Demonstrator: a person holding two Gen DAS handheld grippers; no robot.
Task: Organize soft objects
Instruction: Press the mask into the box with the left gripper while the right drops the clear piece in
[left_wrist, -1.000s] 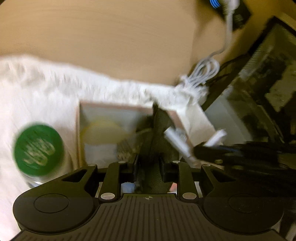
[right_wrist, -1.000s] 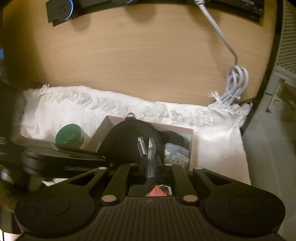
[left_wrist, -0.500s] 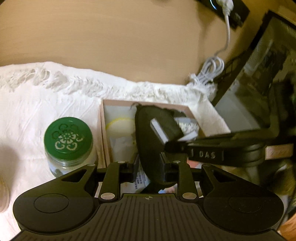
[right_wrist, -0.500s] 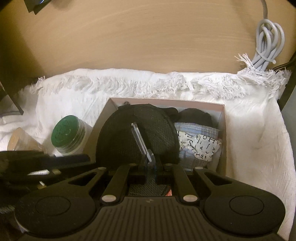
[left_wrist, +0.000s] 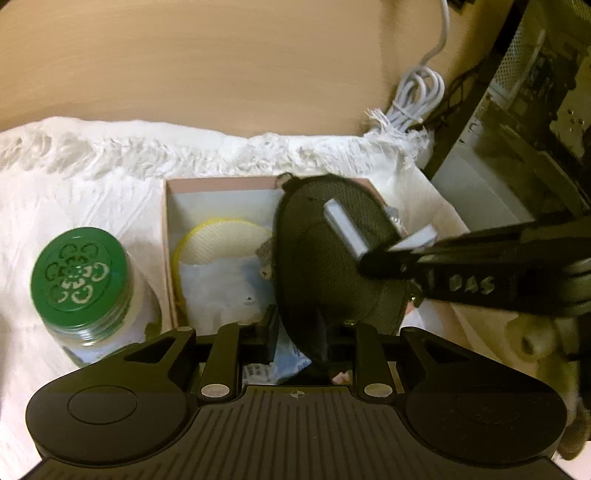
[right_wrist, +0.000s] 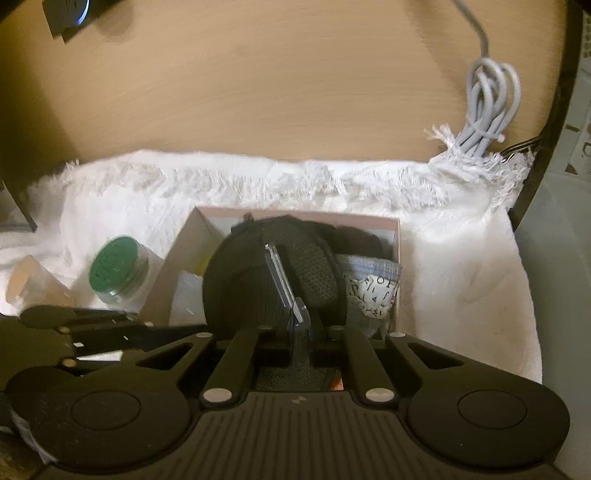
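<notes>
A black mesh pouch (left_wrist: 325, 258) stands on edge over a pink box (left_wrist: 221, 183) on a white fringed cloth. My left gripper (left_wrist: 317, 332) is shut on the pouch's lower edge. My right gripper (right_wrist: 291, 302) is shut on the same pouch (right_wrist: 273, 280); its pale fingers (left_wrist: 351, 232) show across the pouch in the left wrist view. Inside the box lie a yellow-rimmed white pad (left_wrist: 221, 240), a white packet (left_wrist: 218, 288) and a lettered fabric piece (right_wrist: 373, 291). A dark soft item (right_wrist: 362, 240) sits at the back of the box.
A glass jar with a green lid (left_wrist: 79, 273) stands left of the box, also in the right wrist view (right_wrist: 118, 269). A coiled grey cable (right_wrist: 487, 110) lies on the wooden desk (right_wrist: 277, 81). A black-framed case (left_wrist: 517, 129) stands to the right.
The pouch has tilted and shifted right over the box. The left wrist view has moved right and nearer, so more of the box's left side shows.
</notes>
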